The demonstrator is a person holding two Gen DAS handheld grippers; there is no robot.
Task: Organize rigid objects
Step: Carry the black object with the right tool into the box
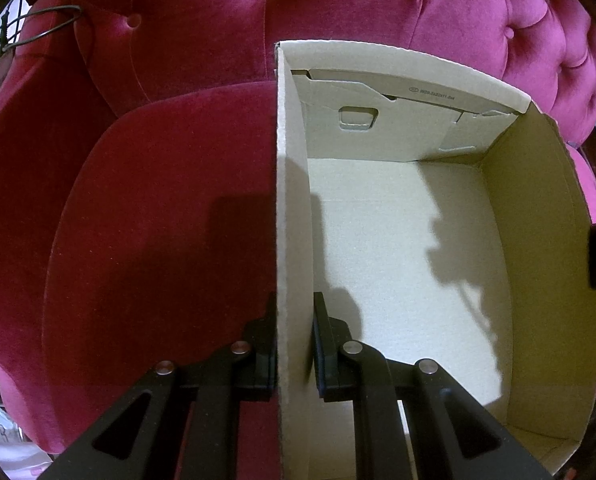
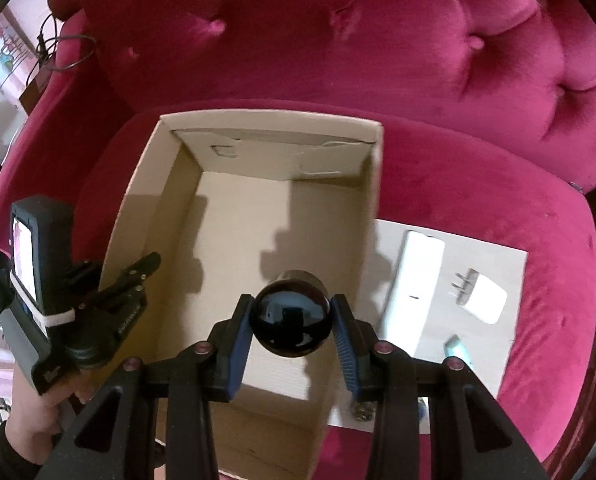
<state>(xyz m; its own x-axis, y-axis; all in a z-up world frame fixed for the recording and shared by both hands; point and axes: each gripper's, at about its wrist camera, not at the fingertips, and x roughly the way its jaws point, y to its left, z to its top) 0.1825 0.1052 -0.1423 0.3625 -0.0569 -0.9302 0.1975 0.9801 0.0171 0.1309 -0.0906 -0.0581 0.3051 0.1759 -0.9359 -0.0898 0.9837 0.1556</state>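
A: What is the right gripper (image 2: 291, 322) carrying?

B: A glossy black ball-ended thing (image 2: 291, 322), round at the near end with a dark neck behind it. The jaws are clenched on it, one blue pad on each side. I cannot tell exactly what it is.

A: And where is it?

B: Held in the air above the open cardboard box (image 2: 149, 184), over the near part of the box floor. Its shadow falls on the floor of the box.

A: The box itself?

B: It sits on the seat cushion of a pink velvet armchair (image 2: 438, 40), its far wall toward the tufted backrest. Nothing lies inside it.

A: The left gripper (image 1: 295, 344)?

B: Its jaws are clamped on the left wall of the box (image 1: 293, 200), one finger outside against the cushion side and one inside. From the right wrist view you see a hand (image 2: 37, 420) holding that gripper at the box's left side.

A: Anything beside the box?

B: A flat sheet of cardboard (image 2: 490, 360) lies on the cushion, touching the box's right wall. On it are a long white block (image 2: 414, 280), a white plug adapter (image 2: 484, 294) with its prongs toward the block, and a pale teal item (image 2: 458, 346) near the sheet's front edge, partly hidden by the gripper.
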